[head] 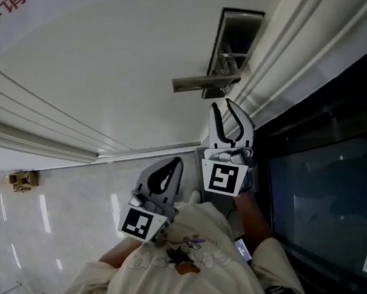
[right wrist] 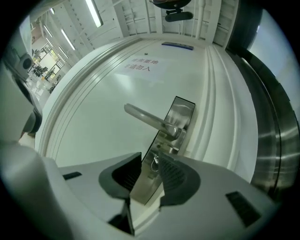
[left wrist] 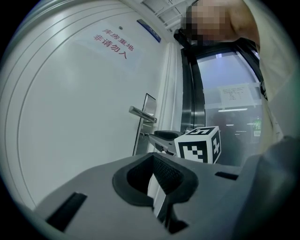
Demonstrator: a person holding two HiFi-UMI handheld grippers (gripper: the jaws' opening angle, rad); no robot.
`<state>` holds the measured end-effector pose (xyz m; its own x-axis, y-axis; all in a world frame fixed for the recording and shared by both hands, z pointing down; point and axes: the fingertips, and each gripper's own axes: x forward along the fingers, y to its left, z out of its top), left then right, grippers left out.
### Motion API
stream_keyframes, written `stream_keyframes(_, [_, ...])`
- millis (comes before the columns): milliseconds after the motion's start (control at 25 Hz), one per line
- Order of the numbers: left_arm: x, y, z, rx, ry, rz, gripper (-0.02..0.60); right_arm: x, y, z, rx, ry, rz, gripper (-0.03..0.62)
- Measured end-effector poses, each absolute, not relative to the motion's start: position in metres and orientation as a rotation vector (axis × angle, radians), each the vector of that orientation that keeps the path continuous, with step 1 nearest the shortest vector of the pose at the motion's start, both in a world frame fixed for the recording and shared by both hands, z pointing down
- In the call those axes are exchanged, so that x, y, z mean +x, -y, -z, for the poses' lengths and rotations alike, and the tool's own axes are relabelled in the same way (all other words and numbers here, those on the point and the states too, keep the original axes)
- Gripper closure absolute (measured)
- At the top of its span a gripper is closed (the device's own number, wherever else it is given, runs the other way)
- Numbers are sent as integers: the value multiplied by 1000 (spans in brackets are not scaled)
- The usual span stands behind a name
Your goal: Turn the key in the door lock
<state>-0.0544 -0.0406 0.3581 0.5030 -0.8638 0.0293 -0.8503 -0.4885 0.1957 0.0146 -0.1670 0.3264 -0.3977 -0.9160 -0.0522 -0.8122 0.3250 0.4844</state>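
In the head view, the right gripper [head: 230, 115] is at centre right. Its tips are just under the door handle [head: 201, 82] and near the lock plate [head: 235, 43]. The left gripper [head: 166, 176] is lower and nearer to the person, well apart from the lock. What sits in the lock cannot be seen here, because the gripper tips cover that place.

In the left gripper view, the jaws at bottom centre are almost together. Only a thin slit is between them, and they hold nothing. The handle and the right gripper's marker cube [left wrist: 199, 145] are at mid frame. The lock is too small to read.

In the right gripper view, the jaws at bottom centre stand apart. Through the gap the key [right wrist: 153, 161] shows, sitting in the plate below the handle, with a small ring on it. The pads seem not to press on it. I judge that no turning is in hand now. Whether the key was already turned cannot be told, since its angle is hard to make out.
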Motion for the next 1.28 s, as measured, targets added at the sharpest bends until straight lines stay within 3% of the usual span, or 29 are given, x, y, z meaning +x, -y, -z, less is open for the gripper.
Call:
stream_keyframes(480, [-51,63,-358,2555,1490,102,580,16,205,-328,1510,2221,703,480])
stream_keyframes(920, [-48,66,-364,2552,1445,110,580,17,217,-329,1570,2234,624,569])
stream_keyframes(1280, [-51,60,-370,2563,1436,58,580,19,219,-330,1655,2305,512,577])
